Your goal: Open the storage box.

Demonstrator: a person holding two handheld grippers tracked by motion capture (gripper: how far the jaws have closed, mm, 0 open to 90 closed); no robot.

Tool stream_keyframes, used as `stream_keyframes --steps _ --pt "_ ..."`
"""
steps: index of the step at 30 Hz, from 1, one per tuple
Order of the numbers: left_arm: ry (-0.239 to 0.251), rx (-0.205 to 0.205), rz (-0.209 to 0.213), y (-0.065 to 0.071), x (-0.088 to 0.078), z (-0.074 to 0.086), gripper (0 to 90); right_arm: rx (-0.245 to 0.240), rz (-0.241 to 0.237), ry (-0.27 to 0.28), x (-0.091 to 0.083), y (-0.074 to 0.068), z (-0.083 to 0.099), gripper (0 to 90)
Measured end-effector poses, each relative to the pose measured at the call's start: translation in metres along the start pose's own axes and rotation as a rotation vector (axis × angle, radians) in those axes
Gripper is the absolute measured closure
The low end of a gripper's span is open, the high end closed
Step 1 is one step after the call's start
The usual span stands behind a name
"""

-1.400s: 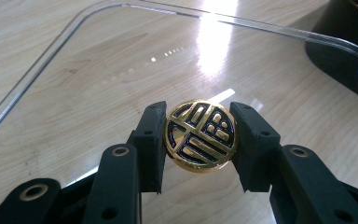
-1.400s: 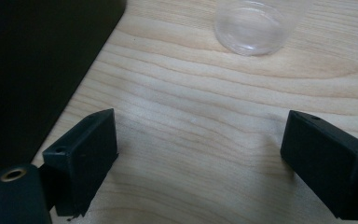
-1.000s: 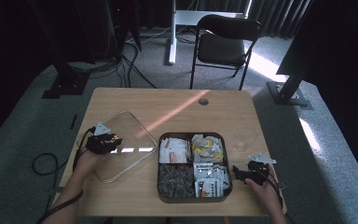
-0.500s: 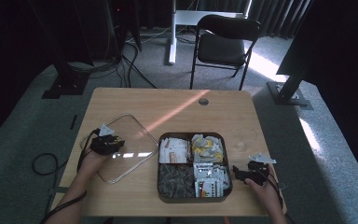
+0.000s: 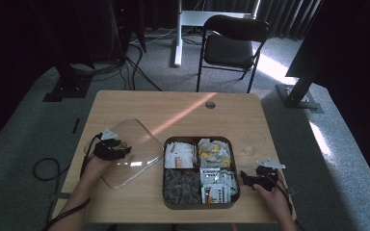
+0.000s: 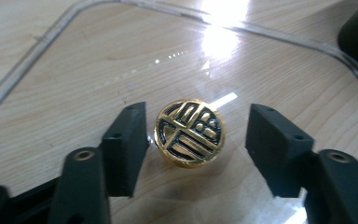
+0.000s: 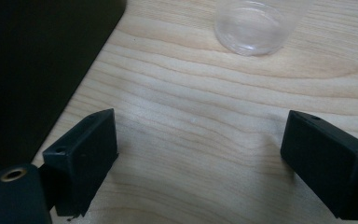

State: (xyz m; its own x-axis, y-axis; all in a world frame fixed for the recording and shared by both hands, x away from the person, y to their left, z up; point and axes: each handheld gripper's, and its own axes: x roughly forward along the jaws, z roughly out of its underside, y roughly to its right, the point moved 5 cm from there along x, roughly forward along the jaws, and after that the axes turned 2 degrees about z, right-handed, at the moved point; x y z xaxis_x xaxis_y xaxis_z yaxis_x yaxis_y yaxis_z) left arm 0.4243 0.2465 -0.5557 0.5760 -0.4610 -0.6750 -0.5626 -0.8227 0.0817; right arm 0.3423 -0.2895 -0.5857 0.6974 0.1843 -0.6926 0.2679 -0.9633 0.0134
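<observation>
The left gripper (image 6: 196, 140) has just been opening; its jaws stand apart around the gold knob (image 6: 189, 132) of the clear lid (image 5: 125, 151). Lift away straight, without touching it.

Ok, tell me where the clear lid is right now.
The clear lid lies flat on the table's left side in the high view, just left of the compartment tray, under the left tool.
</observation>
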Motion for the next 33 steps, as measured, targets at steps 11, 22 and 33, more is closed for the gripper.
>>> stream_keyframes --steps 11,22,33 --pt "0.079 0.011 0.046 0.017 -0.02 -0.008 17.9 0.0 0.0 0.0 0.0 0.0 0.0 10.2" --pt "0.083 0.08 0.125 0.043 -0.024 -0.008 6.5 0.0 0.0 0.0 0.0 0.0 0.0 10.2" --pt "0.087 0.163 0.219 0.076 -0.024 -0.001 0.7 0.0 0.0 0.0 0.0 0.0 0.0 10.2"
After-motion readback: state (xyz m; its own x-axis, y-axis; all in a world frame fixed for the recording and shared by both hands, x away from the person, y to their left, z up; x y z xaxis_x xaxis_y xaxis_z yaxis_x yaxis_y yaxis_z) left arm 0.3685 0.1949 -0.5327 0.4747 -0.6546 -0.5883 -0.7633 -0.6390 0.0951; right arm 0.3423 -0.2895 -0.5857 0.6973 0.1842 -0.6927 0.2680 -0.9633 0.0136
